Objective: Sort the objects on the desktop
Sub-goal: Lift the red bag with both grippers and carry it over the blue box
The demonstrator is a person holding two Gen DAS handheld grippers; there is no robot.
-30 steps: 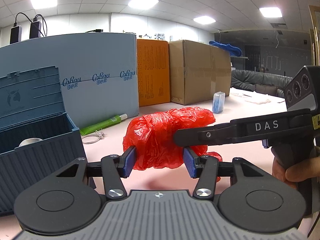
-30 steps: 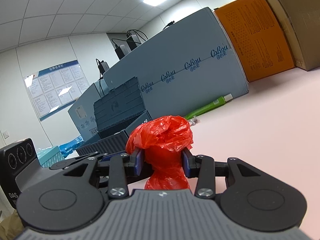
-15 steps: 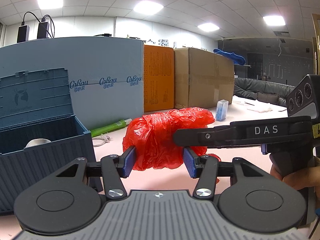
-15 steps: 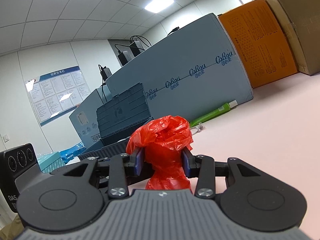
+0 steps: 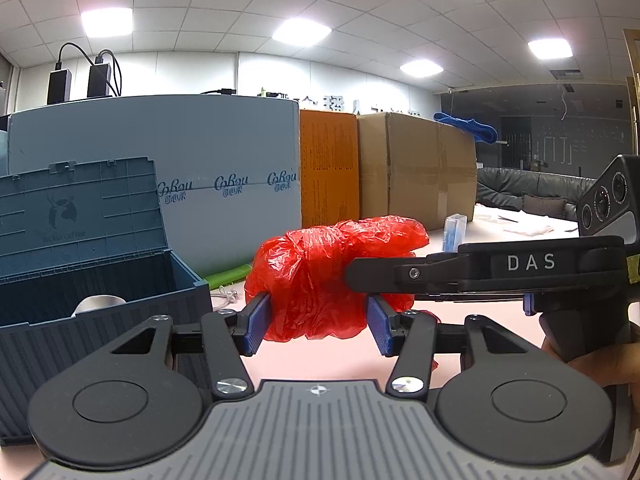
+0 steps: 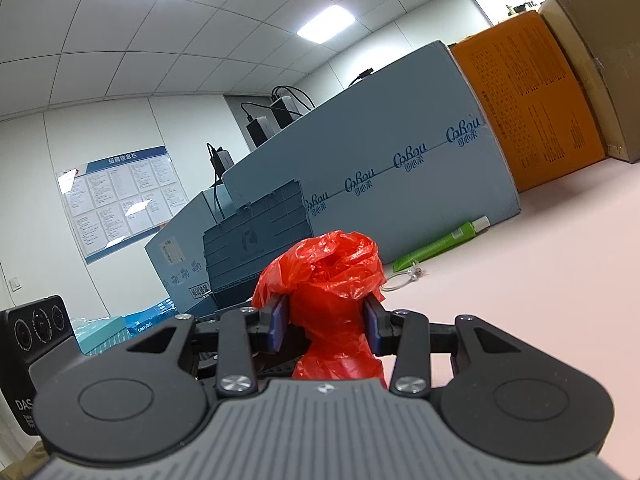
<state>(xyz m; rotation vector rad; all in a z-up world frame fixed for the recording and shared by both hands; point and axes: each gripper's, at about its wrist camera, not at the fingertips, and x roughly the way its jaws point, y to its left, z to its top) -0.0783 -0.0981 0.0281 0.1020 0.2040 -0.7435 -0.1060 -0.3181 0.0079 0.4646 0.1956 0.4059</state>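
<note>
A crumpled red plastic bag [image 5: 320, 276] hangs just above the pink table, held from two sides. My left gripper [image 5: 318, 324] is shut on its lower part, both blue pads pressed into the plastic. The right gripper comes in from the right in the left wrist view, its black finger [image 5: 404, 274] lying against the bag's right side. In the right wrist view the red bag [image 6: 332, 280] is pinched between the pads of my right gripper [image 6: 326, 326]. An open dark blue storage box [image 5: 96, 284] stands at the left, a pale round object inside it.
A green tube [image 6: 440, 242] and a small wire ring [image 6: 404, 278] lie on the table by a large grey-blue carton [image 5: 160, 176]. Orange [image 5: 328, 172] and brown [image 5: 416, 168] cartons stand behind. A small clear blue box [image 5: 455, 232] sits farther right. A hand [image 5: 608, 368] grips the right tool.
Both views have tilted slightly, so the background has shifted and the box and cartons look a little closer. Both grips on the red bag are unchanged.
</note>
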